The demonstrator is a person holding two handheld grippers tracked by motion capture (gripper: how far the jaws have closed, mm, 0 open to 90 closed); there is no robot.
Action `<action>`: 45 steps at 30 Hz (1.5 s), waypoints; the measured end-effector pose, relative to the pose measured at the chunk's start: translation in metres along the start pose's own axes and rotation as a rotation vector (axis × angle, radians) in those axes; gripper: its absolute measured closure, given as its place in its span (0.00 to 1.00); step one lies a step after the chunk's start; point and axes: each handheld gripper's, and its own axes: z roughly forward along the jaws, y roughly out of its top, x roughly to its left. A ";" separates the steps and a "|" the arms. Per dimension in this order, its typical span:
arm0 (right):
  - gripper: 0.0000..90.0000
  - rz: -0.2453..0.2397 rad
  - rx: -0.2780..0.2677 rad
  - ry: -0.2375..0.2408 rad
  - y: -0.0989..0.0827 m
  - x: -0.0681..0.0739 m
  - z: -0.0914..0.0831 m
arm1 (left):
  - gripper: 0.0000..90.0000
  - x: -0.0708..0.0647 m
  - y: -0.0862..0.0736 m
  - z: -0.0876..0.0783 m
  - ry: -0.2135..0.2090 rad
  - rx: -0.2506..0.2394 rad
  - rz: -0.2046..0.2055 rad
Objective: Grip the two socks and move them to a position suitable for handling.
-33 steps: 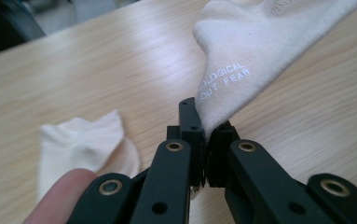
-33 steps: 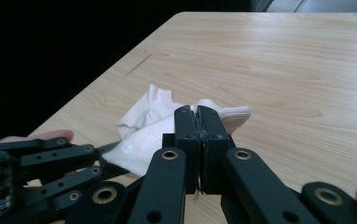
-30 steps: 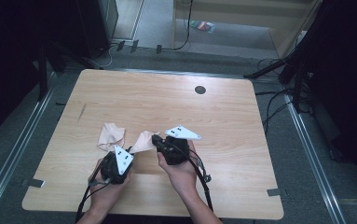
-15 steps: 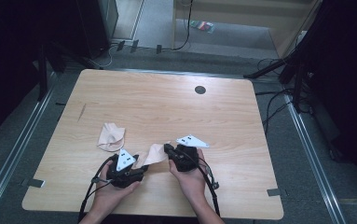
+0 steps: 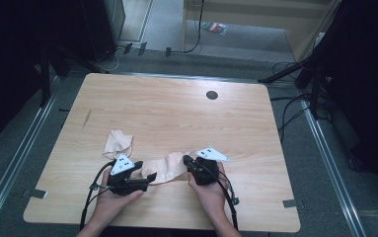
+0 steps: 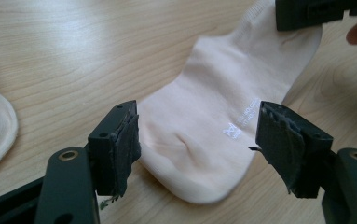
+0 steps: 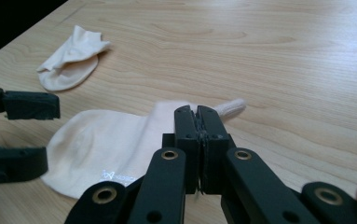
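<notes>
**Count: two socks, two grippers, one surface**

Two pale socks lie on the wooden surface point(image 5: 255, 128): one flat sock point(image 5: 166, 168) between the grippers, one crumpled sock point(image 5: 118, 143) farther off. Two handheld grippers are present, a left gripper point(image 5: 151, 178) and a right gripper point(image 5: 186, 161), each with two black jaws. One dark round hole point(image 5: 211, 95) sits in the surface.

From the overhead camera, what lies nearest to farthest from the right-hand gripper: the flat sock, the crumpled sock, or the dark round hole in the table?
1. Flat sock: pinched in the right gripper, just to its left.
2. Dark round hole: toward the table's far edge.
3. Crumpled sock: far left, beyond the left gripper.
</notes>
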 end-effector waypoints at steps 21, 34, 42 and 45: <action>0.80 0.027 -0.075 -0.090 -0.005 -0.022 -0.024 | 0.69 0.007 -0.004 0.010 0.092 0.105 -0.060; 0.97 -0.136 0.120 -0.137 -0.017 -0.016 0.018 | 0.94 0.004 -0.004 0.015 0.120 0.133 -0.021; 1.00 -0.134 0.114 -0.169 -0.024 -0.019 0.010 | 0.99 0.002 -0.006 0.013 0.117 0.132 -0.017; 1.00 -0.122 0.120 -0.172 -0.029 -0.018 0.002 | 0.99 0.000 -0.009 0.009 0.102 0.139 -0.012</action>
